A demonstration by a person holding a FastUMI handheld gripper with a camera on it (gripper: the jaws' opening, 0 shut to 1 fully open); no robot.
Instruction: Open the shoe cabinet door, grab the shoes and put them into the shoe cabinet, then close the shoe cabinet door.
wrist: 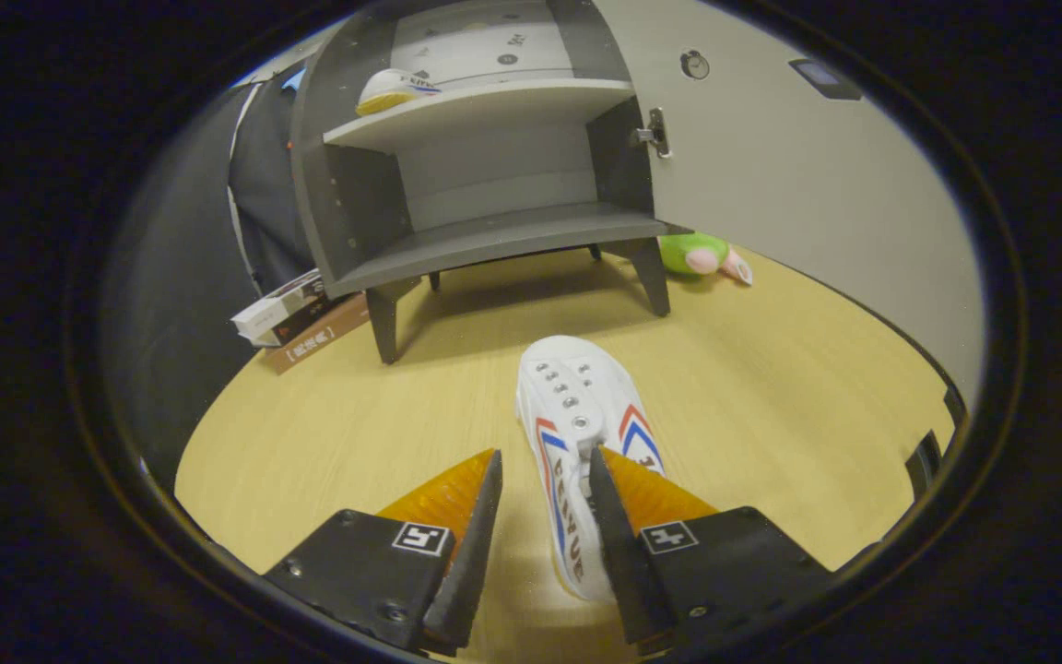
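Straddling the sneaker's left side

Lying on the bench [328, 443], the white sneaker [577, 415] points toward the open shoe cabinet [494, 231]. The claw [545, 466] is spread apart, its right finger over the shoe. Another sneaker [393, 89] sits on the upper shelf.

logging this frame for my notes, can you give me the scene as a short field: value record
gripper: open, fingers either side of the shoe, not pressing it
shoe on table: white, red and blue stripes, toe toward the cabinet, lying between the fingers
cabinet: grey, on legs, beyond the shoe
door: open, swung to the right
upper shelf: another shoe on it
lower shelf: bare
books: stacked left of the cabinet legs
plush toy: green, right of the legs
table: light wood
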